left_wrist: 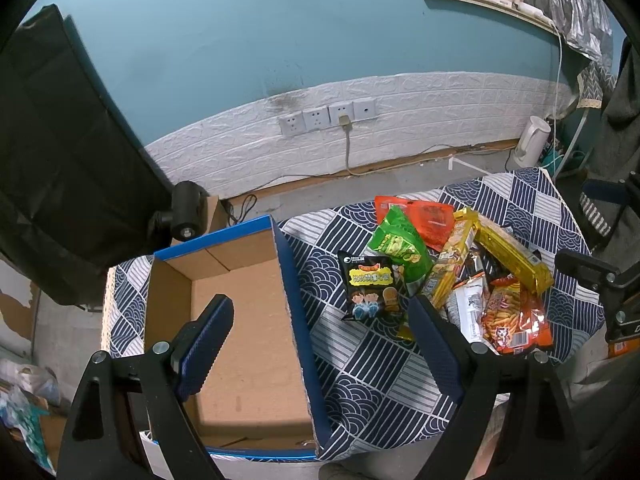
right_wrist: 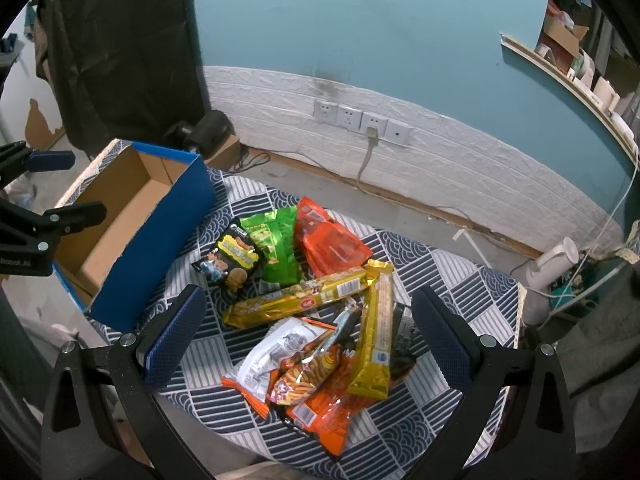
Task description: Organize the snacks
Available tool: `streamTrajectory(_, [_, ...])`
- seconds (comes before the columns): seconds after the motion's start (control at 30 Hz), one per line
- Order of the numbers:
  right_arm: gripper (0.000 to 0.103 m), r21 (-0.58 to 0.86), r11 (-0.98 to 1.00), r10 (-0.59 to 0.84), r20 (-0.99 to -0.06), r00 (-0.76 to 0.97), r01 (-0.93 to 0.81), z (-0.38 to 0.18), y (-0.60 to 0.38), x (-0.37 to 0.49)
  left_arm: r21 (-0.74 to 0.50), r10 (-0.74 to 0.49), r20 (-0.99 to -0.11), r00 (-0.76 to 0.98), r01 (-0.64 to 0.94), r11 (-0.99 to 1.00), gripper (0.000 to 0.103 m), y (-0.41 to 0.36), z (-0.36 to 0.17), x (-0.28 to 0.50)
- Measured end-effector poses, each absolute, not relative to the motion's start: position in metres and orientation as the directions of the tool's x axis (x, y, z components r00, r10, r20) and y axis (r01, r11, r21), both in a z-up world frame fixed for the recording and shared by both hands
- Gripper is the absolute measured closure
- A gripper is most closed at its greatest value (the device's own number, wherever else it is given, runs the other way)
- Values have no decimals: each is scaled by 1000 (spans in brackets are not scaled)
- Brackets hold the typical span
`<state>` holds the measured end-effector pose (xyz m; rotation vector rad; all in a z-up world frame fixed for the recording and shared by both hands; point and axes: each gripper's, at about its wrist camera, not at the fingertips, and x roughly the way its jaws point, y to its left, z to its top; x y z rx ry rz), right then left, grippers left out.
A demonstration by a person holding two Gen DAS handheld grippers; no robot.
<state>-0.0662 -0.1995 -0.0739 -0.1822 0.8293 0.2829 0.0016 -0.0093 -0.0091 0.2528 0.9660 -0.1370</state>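
An open blue cardboard box [left_wrist: 298, 320] [right_wrist: 172, 228] with nothing in it sits at the left of the patterned table. A pile of snack packets lies to its right: a black packet [left_wrist: 370, 286] [right_wrist: 230, 260], a green packet [left_wrist: 400, 246] [right_wrist: 276, 246], a red packet [left_wrist: 432, 218] [right_wrist: 332, 244], two long gold packets [left_wrist: 512, 254] [right_wrist: 300, 300], and orange stick-snack bags [left_wrist: 514, 316] [right_wrist: 316, 380]. My left gripper [left_wrist: 322, 302] is open and empty, straddling the box's right wall. My right gripper [right_wrist: 306, 300] is open and empty above the pile.
A blue and white patterned cloth [left_wrist: 372, 364] [right_wrist: 444, 276] covers the small table. A black softbox [left_wrist: 60, 152] stands behind the box. Wall sockets [left_wrist: 328, 116] and a white kettle [left_wrist: 530, 140] are on the far side, on the floor.
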Motion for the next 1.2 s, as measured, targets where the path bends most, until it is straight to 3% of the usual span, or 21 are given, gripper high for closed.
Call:
streamTrajectory(0.63, [2, -62, 951, 156, -753, 639, -304, -73, -210, -58, 171, 20, -834, 552, 225, 959, 13, -8, -18, 4])
streamTrajectory(1.13, [2, -5, 974, 115, -850, 513, -226, -101, -251, 8, 147, 34, -923, 385, 269, 952, 13, -31, -66, 45])
streamTrajectory(1.2, [6, -1, 977, 105, -872, 478, -215, -112, -258, 19, 151, 36, -928, 370, 286, 946, 13, -38, -71, 52])
